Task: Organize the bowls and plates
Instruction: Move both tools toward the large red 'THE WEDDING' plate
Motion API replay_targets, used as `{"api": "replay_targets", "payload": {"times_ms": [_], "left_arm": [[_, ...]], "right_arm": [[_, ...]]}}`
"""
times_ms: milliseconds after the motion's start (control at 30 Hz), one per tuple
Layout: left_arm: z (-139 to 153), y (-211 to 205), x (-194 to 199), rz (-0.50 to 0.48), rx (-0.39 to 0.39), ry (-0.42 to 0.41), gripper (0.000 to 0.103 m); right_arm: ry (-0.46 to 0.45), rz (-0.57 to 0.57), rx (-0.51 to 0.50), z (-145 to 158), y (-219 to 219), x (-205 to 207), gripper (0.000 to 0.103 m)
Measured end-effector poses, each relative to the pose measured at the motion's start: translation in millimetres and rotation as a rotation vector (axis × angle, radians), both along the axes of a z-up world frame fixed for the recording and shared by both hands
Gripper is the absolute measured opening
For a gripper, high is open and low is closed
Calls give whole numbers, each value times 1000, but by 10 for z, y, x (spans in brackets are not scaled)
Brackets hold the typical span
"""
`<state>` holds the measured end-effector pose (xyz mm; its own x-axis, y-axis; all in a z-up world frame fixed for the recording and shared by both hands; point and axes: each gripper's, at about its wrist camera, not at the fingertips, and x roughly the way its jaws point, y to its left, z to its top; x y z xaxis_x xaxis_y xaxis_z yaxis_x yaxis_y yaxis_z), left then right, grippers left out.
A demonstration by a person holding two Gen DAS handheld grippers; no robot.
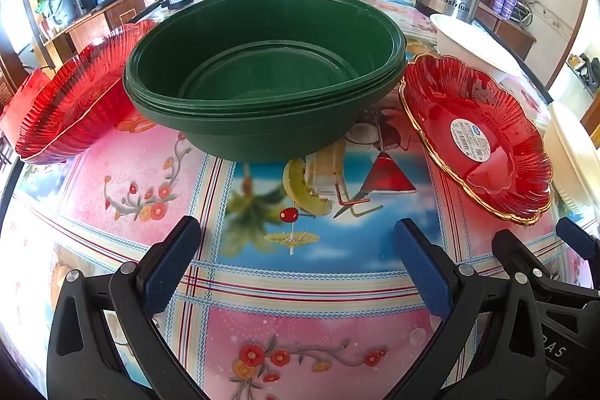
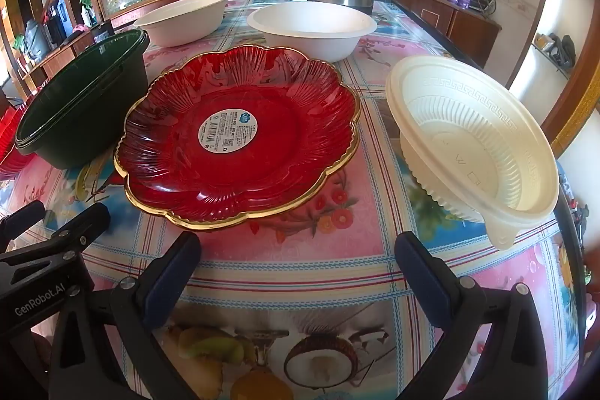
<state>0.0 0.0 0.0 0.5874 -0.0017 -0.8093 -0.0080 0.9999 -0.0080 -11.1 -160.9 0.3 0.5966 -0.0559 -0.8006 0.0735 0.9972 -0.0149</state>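
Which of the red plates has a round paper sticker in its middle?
The gold-rimmed red plate lying alone right of the green bowls; the red stack on their left shows no sticker.

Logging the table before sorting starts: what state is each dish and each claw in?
Green bowls: nested stack, upright, empty.
Red plates: stacked, left of the green bowls.
Gold-rimmed red plate: single, empty, sticker inside.
White bowls: two, separate, upright.
Cream ribbed bowl: upright, empty.
Left claw: open, empty.
Right claw: open, empty.
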Motion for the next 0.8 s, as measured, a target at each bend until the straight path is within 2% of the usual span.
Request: {"api": "replay_targets", "payload": {"times_ms": [500,800], "left_arm": [[57,84,-76,-29,-16,45,103],[373,327,-380,-33,-51,12,103]], "right_arm": [[1,4,1,65,27,-67,103],[68,24,0,120,108,-126,102]]}}
